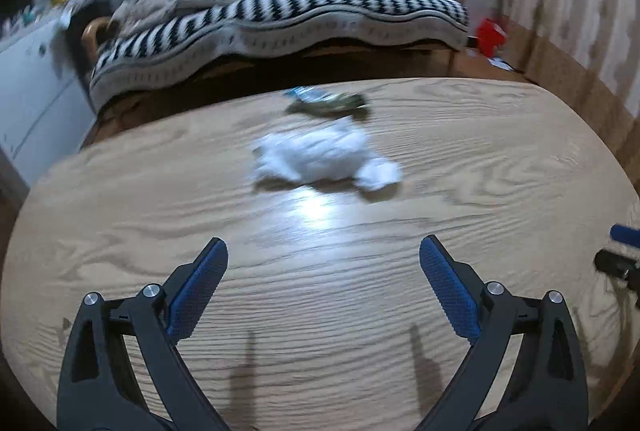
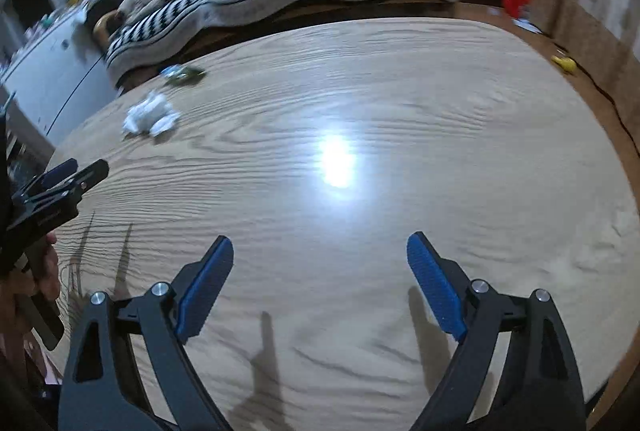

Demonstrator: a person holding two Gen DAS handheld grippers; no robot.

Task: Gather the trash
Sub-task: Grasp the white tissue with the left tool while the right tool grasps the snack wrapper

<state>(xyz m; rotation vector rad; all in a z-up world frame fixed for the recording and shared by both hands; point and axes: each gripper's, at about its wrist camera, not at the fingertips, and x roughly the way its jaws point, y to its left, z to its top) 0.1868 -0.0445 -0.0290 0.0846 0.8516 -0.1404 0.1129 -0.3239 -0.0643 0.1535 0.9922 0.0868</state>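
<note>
A crumpled white tissue (image 1: 326, 157) lies on the wooden table (image 1: 160, 191), straight ahead of my left gripper (image 1: 323, 251), which is open and empty above the table. A dark green and blue wrapper (image 1: 326, 102) lies just beyond the tissue near the far edge. In the right wrist view the tissue (image 2: 150, 118) and the wrapper (image 2: 182, 74) lie far left. My right gripper (image 2: 320, 247) is open and empty over the table's middle, well apart from both. The left gripper (image 2: 80, 171) shows at the left edge there.
A sofa with a black-and-white striped cover (image 1: 280, 7) stands behind the table. A white cabinet (image 1: 32, 91) stands at the left. A red object (image 1: 490, 35) and a small yellow object (image 2: 565, 63) lie on the floor at the right. The right gripper's tip (image 1: 624, 235) shows at the right edge.
</note>
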